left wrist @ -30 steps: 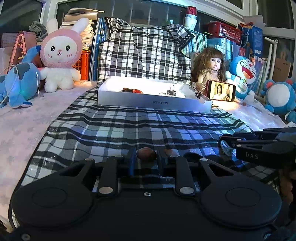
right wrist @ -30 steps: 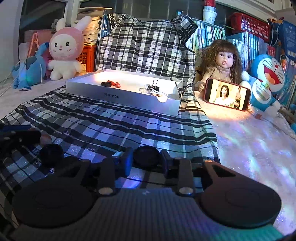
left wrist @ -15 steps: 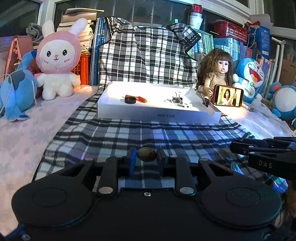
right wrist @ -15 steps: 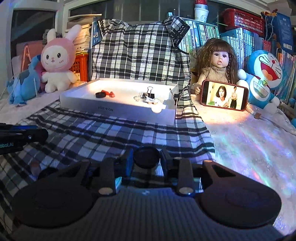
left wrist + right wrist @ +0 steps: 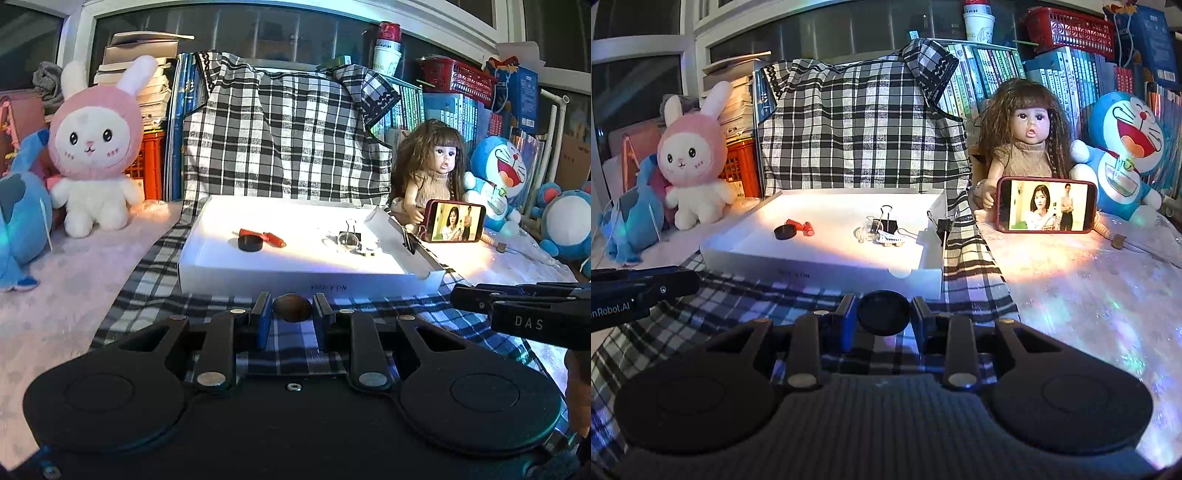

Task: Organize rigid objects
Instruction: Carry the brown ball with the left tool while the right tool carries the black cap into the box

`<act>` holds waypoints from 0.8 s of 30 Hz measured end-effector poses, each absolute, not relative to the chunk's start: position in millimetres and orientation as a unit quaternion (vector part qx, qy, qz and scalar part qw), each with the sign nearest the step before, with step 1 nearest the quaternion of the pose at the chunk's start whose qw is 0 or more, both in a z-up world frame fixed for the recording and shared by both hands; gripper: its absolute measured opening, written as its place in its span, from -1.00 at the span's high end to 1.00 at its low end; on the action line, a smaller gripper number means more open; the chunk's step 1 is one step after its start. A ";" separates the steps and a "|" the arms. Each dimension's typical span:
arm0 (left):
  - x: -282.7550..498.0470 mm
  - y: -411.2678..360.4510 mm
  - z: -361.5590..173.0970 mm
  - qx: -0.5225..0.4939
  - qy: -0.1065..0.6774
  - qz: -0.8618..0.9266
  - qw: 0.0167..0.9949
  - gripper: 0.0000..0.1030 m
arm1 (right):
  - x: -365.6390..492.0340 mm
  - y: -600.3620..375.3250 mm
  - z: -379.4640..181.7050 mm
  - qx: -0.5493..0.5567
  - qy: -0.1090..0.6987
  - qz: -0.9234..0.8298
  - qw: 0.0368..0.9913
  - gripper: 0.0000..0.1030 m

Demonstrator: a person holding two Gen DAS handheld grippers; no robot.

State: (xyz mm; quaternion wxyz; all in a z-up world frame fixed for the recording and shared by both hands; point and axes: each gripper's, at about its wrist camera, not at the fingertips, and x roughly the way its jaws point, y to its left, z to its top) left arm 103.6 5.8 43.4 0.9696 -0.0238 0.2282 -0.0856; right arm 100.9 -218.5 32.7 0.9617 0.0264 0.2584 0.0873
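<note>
Both grippers hang just short of the white tray's near wall, each loaded: the left gripper [image 5: 292, 316] is clamped on a small brown oval piece [image 5: 292, 308], possibly a stone or nut, and the right gripper [image 5: 884, 318] is clamped on a black round disc [image 5: 884, 317]. The white tray [image 5: 827, 274] sits on a black-and-white plaid cloth [image 5: 975, 269], and already holds another black disc [image 5: 785, 232], a red piece [image 5: 801, 226] and a black binder clip [image 5: 885, 223].

The step in hand appears to be carrying both pieces over the tray's near wall. Done well, each would clear the rim before descending, go down onto bare tray floor away from the cluster near the binder clip, and be let go low so the rounded brown piece does not roll. With the two tools side by side, releasing one at a time would likely avoid a collision.

The right wrist view shows a second binder clip [image 5: 943, 225] on the tray's right wall and the notch in its front wall; the phone [image 5: 1047, 205] propped before the doll [image 5: 1027, 147] reads plainly here. The left wrist view shows more of the pink surface beside the rabbit plush [image 5: 96, 147], plus the right tool's fingers [image 5: 517, 299] from the side.
</note>
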 end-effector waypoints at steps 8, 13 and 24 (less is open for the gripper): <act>139.4 16.4 53.9 -0.048 0.238 -0.104 0.965 0.56 | 132.5 -226.3 43.9 0.057 0.273 0.093 0.956 0.29; 171.0 22.4 59.5 -0.062 0.251 -0.107 0.960 0.56 | 160.9 -227.3 50.0 0.077 0.284 0.095 0.951 0.29; 256.2 22.4 34.2 -0.076 0.310 -0.088 0.944 0.56 | 217.3 -203.1 38.6 0.041 0.326 0.085 0.941 0.29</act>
